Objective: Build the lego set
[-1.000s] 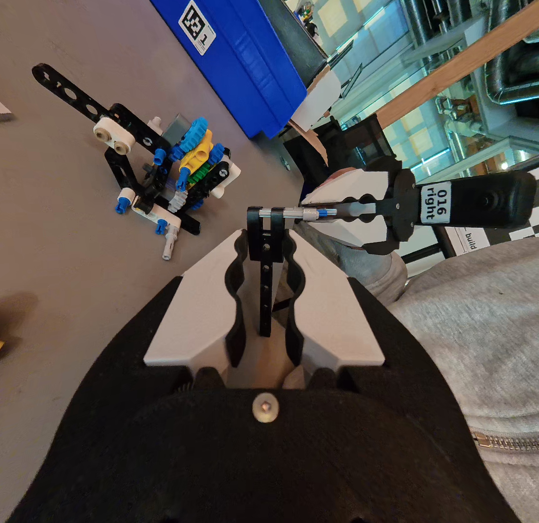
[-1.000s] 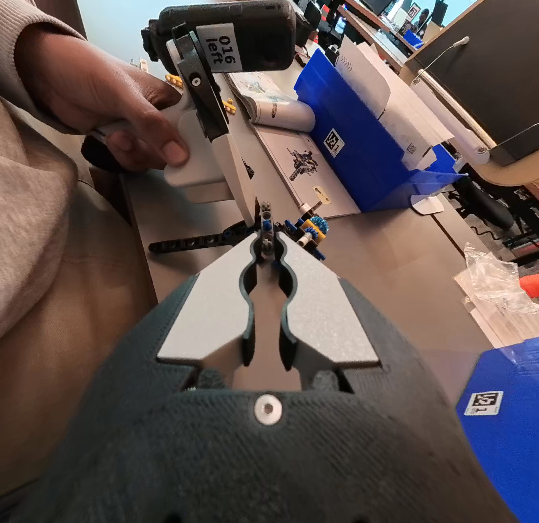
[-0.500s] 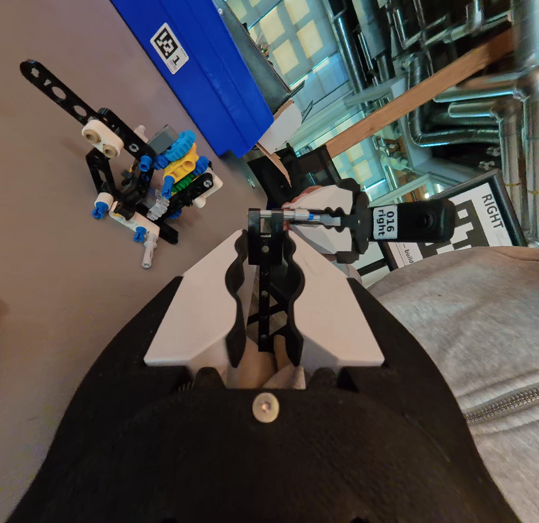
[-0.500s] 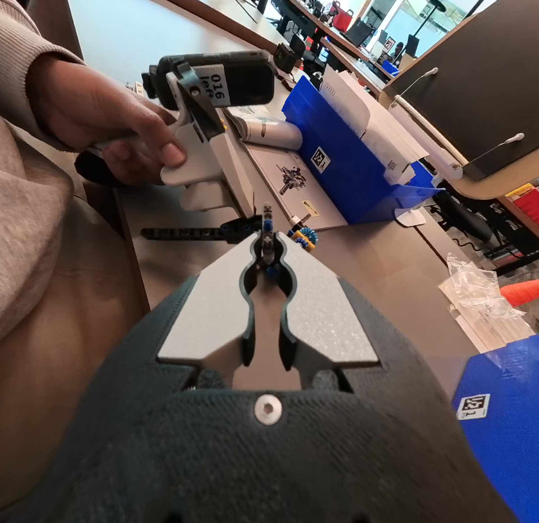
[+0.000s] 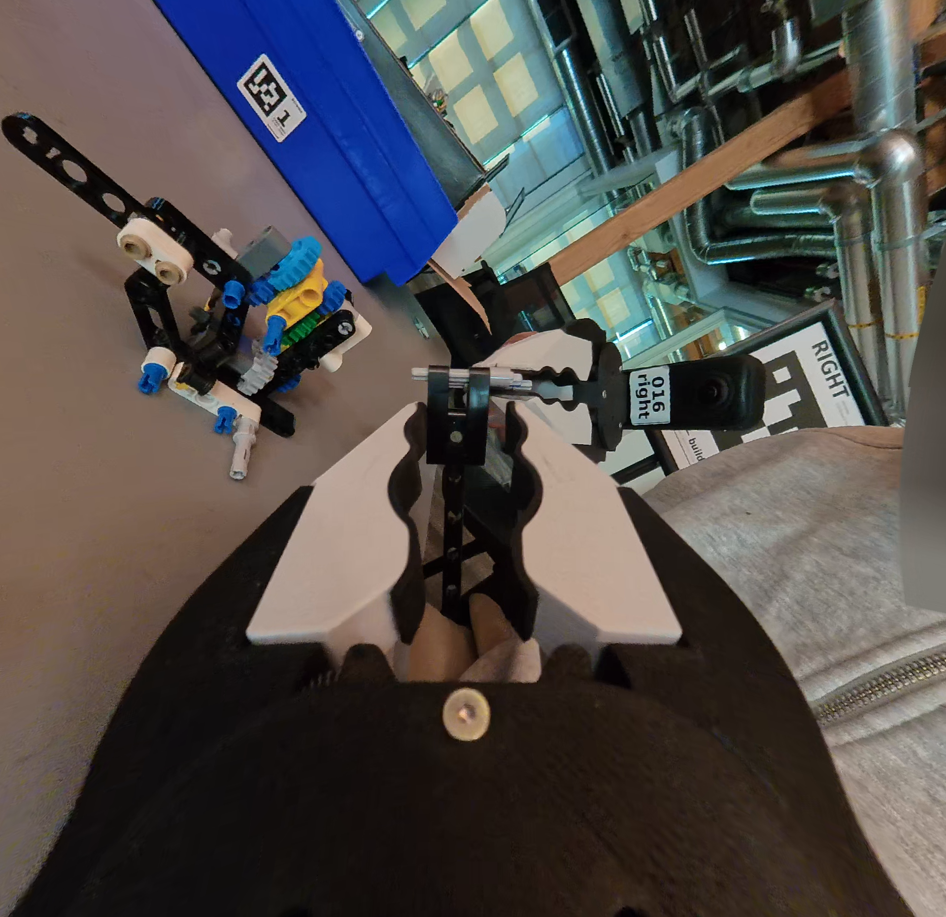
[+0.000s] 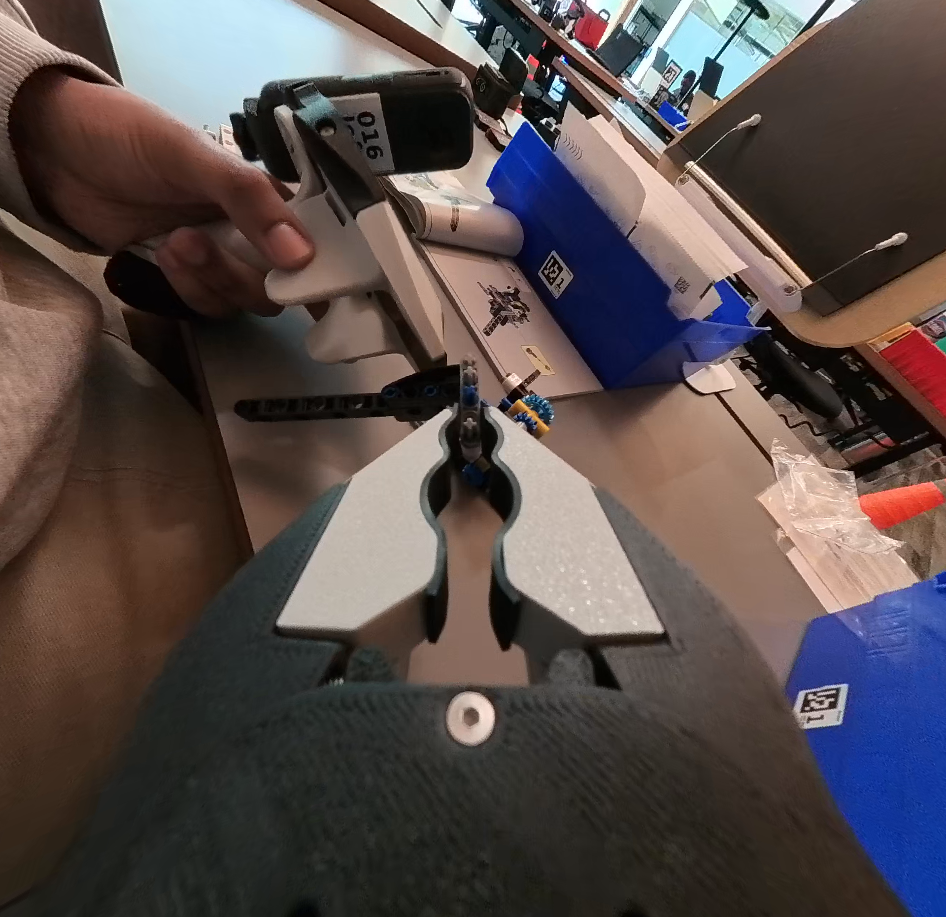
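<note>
My left gripper [image 5: 466,411] is shut on a long black beam [image 5: 455,488] with a forked black end, held in the air above the table edge. My right gripper [image 6: 468,414] is shut on a thin grey axle with blue parts [image 6: 469,427]. In the left wrist view the right gripper [image 5: 519,381] comes in from the right, and the axle [image 5: 455,374] passes through the fork and sticks out on its left side. In the right wrist view the beam [image 6: 317,406] runs leftward under the left gripper [image 6: 430,350]. The partly built model [image 5: 245,319] stands on the table.
A blue bin [image 5: 332,140] stands behind the model, with an open instruction booklet [image 6: 512,304] beside it. A second blue bin [image 6: 880,739], clear plastic bags [image 6: 819,508] and an orange cup [image 6: 901,503] are at the right. A person's hand [image 6: 153,201] holds the left gripper. Only a small space, under 4 cm, lies between the two pairs of fingers.
The grey axle has gone further through the beam's fork and now sticks out on the far side. Both grippers have lifted and tilted a little, still holding their parts.
</note>
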